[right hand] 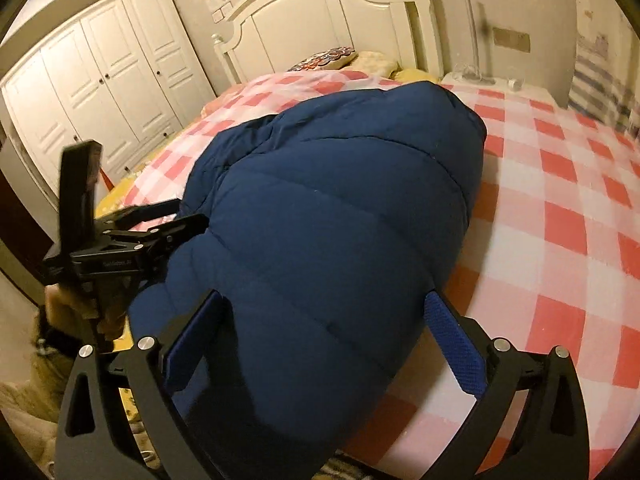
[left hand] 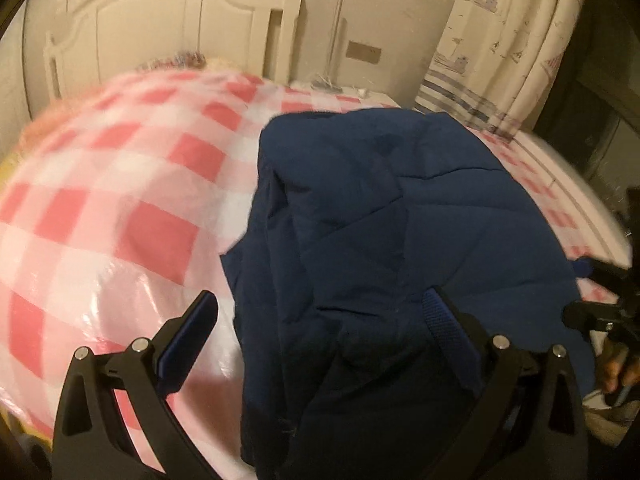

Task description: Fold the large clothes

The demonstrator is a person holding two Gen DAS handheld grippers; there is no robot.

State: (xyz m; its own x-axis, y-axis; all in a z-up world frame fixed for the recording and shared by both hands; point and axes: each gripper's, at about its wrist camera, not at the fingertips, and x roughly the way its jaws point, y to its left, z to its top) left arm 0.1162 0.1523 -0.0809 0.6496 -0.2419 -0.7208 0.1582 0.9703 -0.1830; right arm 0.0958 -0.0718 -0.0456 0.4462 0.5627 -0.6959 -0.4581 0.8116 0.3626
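A navy quilted puffer jacket (left hand: 384, 220) lies folded lengthwise on the bed with the red-and-white checked cover (left hand: 120, 208); it also shows in the right wrist view (right hand: 332, 216). My left gripper (left hand: 324, 332) is open, its fingers astride the jacket's near left edge. My right gripper (right hand: 328, 336) is open, its fingers either side of the jacket's near end. The left gripper also shows in the right wrist view (right hand: 180, 220), at the jacket's left side. The right gripper shows at the right edge of the left wrist view (left hand: 600, 304).
A cream headboard (right hand: 320, 12) and pillows (right hand: 360, 60) are at the far end of the bed. White wardrobes (right hand: 100, 80) stand to the left. A nightstand (right hand: 500, 80) and curtain (left hand: 512, 40) are at the right. Checked cover (right hand: 560, 200) spreads to the jacket's right.
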